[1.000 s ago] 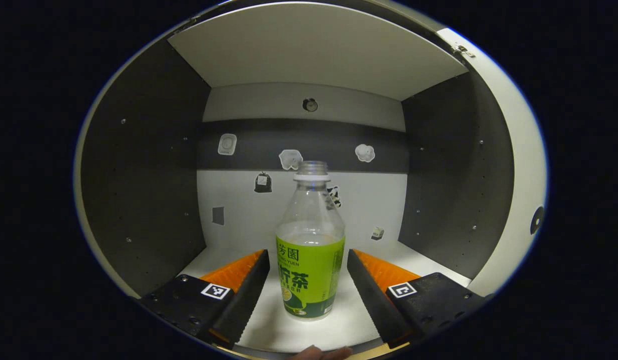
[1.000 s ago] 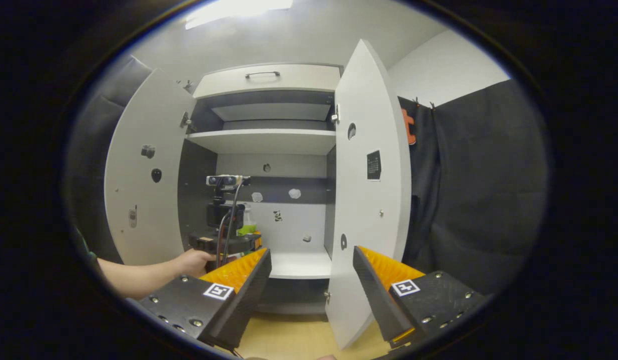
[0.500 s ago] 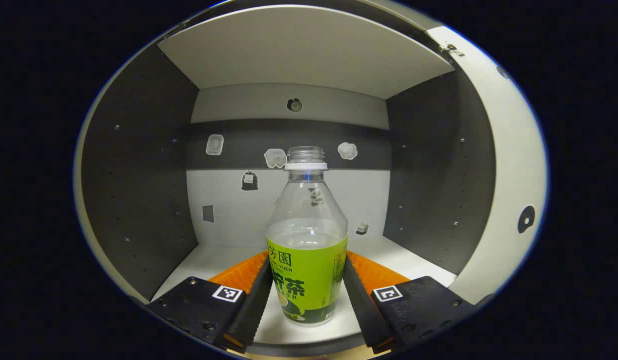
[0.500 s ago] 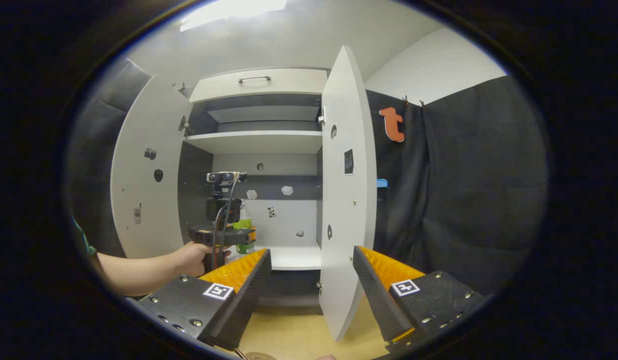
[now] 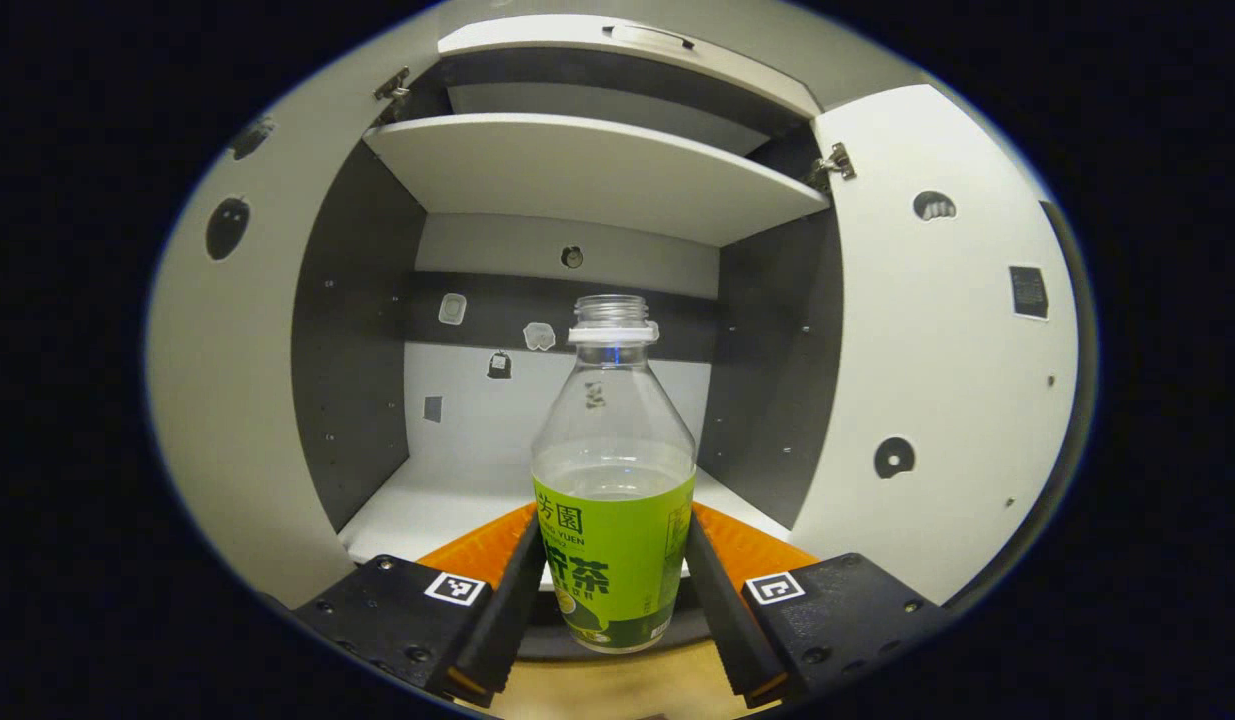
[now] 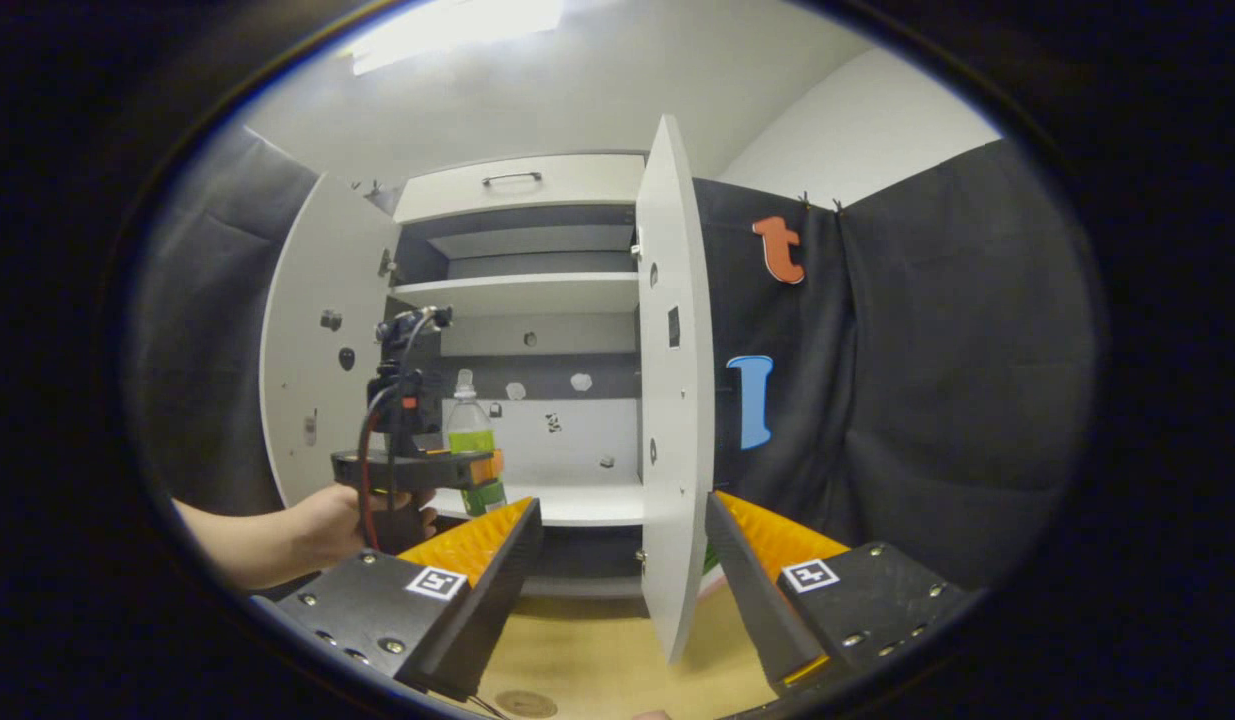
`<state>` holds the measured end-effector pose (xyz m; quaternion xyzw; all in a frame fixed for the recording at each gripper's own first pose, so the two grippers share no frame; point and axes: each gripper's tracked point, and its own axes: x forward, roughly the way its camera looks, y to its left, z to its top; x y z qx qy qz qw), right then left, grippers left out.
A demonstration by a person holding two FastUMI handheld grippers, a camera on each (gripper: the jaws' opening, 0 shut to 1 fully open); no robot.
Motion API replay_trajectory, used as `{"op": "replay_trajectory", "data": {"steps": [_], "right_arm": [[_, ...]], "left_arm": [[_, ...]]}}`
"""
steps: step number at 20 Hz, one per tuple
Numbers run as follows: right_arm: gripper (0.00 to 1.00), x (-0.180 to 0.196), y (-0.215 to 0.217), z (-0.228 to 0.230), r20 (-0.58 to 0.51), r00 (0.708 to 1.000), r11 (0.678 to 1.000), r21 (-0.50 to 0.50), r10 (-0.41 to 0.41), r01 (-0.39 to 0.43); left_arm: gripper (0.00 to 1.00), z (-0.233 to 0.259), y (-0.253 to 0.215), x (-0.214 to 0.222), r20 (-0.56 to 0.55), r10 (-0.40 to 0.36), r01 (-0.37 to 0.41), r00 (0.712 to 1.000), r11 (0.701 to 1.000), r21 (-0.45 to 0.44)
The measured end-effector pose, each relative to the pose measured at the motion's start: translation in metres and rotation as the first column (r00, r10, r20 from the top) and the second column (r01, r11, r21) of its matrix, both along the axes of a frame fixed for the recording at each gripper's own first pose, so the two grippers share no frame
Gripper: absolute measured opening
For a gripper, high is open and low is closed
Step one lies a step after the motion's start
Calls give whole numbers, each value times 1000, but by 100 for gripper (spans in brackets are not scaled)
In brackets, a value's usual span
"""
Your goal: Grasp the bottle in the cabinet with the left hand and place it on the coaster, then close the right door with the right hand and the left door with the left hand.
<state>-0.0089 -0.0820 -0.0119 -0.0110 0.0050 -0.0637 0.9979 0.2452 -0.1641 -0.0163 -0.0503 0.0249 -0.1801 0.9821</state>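
With my left gripper (image 5: 614, 590) clamped on the bottle (image 5: 614, 500), clear of the cabinet (image 5: 577, 170), the coaster (image 6: 524, 703) at six o'clock, both doors and my wide-open right gripper (image 6: 622, 590) waited.

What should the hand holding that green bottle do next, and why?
Probably carry the bottle down toward the coaster on the wooden table. The left gripper is shut on the bottle, which is already out in front of the cabinet shelf, with both doors open.
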Motion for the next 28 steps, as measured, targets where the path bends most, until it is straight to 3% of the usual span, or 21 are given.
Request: {"op": "replay_trajectory", "data": {"steps": [9, 15, 22, 28], "right_arm": [[99, -18, -5, -17, -14, 997, 996, 47, 75, -74], [99, -25, 4, -42, -57, 994, 990, 111, 88, -82], [99, -41, 9, -60, -74, 990, 990, 90, 117, -110], [99, -49, 4, -82, -126, 986, 992, 80, 107, -97]], "left_arm": [[80, -33, 9, -98, 38, 3, -4, 999, 1000, 24], [80, -119, 2, -153, -35, -66, 67, 997, 997, 36], [80, -222, -9, -197, -114, -118, 123, 986, 992, 34], [81, -285, -26, -225, -130, -212, 213, 969, 977, -3]]}}
